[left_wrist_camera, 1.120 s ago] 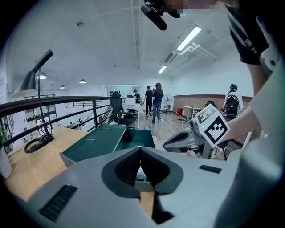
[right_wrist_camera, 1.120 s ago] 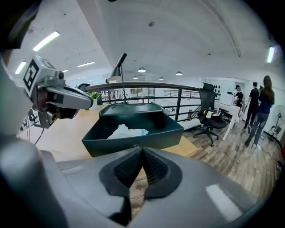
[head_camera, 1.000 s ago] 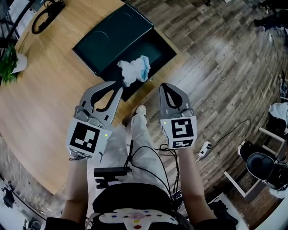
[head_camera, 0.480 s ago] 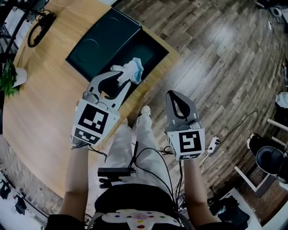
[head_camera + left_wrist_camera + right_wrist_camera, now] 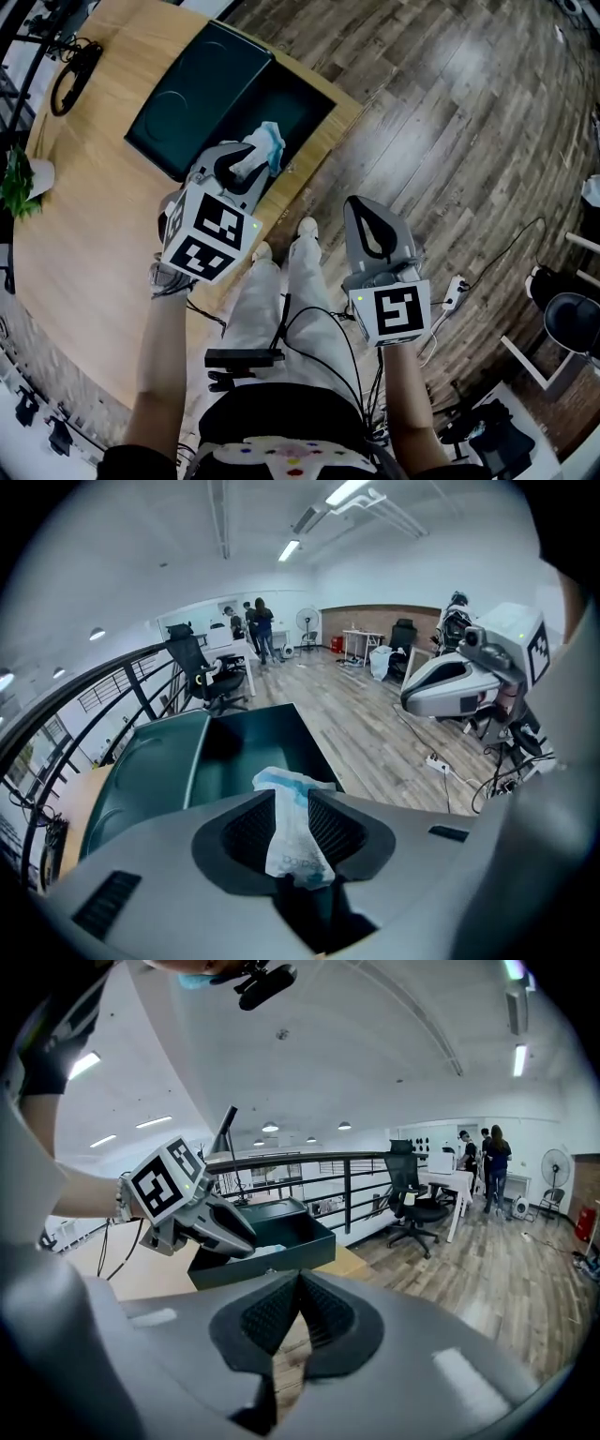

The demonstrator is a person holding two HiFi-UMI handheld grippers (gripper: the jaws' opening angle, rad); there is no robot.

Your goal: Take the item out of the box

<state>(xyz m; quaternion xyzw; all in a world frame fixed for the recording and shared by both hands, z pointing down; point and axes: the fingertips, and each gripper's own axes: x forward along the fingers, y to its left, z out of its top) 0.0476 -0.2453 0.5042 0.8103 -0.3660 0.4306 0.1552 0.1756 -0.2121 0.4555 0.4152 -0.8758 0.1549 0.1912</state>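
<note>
Dangling packet (image 5: 296,836) between left hand-held gripper (image 5: 292,797)

Materials-wise: the left gripper (image 5: 246,159) is smooth matt grey plastic, and its pads (image 5: 246,829) are black with a fine ribbed grip texture. Pinched between them is the pouch (image 5: 298,850), white and blue, thin and crinkly with a faint sheen. It looks more like film than cloth, though I can't swear to it. Just beyond the fingertips the box (image 5: 155,761) is dark green, smooth and matt. The table (image 5: 94,234) under it is pale wood with a smooth satin finish. The right gripper (image 5: 298,1283) has the same matt grey shell and ribbed pads, and past its fingers the floor (image 5: 487,1269) is grey-brown wood plank with a slight gloss.
</note>
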